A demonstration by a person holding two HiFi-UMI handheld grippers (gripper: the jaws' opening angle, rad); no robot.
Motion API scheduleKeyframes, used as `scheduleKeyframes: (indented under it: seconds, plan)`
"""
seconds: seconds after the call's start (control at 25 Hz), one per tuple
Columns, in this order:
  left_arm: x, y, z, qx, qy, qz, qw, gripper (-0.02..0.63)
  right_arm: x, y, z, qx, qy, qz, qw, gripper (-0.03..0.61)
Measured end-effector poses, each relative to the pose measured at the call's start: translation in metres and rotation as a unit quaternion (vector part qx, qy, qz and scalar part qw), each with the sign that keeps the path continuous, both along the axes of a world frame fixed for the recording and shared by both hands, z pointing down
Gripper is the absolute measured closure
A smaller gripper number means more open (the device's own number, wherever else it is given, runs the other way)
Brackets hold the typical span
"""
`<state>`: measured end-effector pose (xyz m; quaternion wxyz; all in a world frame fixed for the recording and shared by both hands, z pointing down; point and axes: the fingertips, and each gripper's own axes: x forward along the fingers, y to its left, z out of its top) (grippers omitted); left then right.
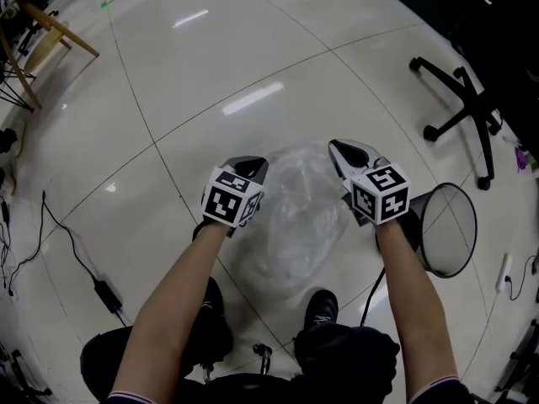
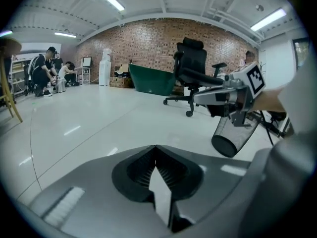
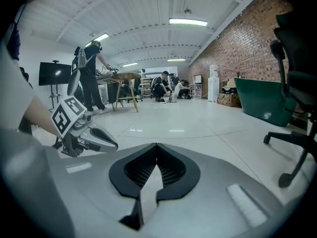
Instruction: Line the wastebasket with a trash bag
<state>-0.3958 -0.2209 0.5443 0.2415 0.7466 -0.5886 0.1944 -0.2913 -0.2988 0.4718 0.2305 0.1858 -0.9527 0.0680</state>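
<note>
Pinching the clear trash bag at its left edge, the left gripper has its fingers clenched, apparently on film; the right gripper does likewise. Far right, the mesh wastebasket sits unlined on the floor; opening and fitting the bag remain.

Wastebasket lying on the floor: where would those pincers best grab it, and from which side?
Probably the thin top rim, coming in from the open mouth at the person's right. The wastebasket lies on its side with that mouth turned outward, so one jaw can slip inside the mesh and one outside. The round body looks too wide for two jaws.
</note>
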Motion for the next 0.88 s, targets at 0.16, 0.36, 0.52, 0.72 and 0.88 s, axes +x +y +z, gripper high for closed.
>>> scheduleKeyframes:
  seconds: [0.16, 0.36, 0.52, 0.72, 0.88]
  plan:
    - [-0.003, -0.008, 0.039, -0.028, 0.003, -0.018, 0.9995, 0.562, -0.003, -0.008, 0.027, -0.002, 0.015, -0.002, 1.000, 0.575]
    - [0.002, -0.014, 0.082, -0.075, 0.003, -0.014, 0.9971, 0.492, -0.003, -0.023, 0.049, -0.004, 0.026, 0.014, 1.000, 0.576]
    - [0.009, -0.015, 0.108, -0.113, 0.005, 0.001, 0.9936, 0.462, 0.001, -0.032, 0.062, -0.009, 0.031, 0.019, 0.999, 0.576]
    - [0.019, -0.013, 0.127, -0.147, -0.005, 0.024, 0.9889, 0.465, 0.002, -0.045, 0.077, -0.023, 0.040, 0.020, 0.999, 0.575]
    - [0.023, -0.011, 0.144, -0.160, 0.002, 0.030, 0.9866, 0.479, -0.003, -0.052, 0.089, -0.032, 0.047, 0.016, 0.998, 0.554]
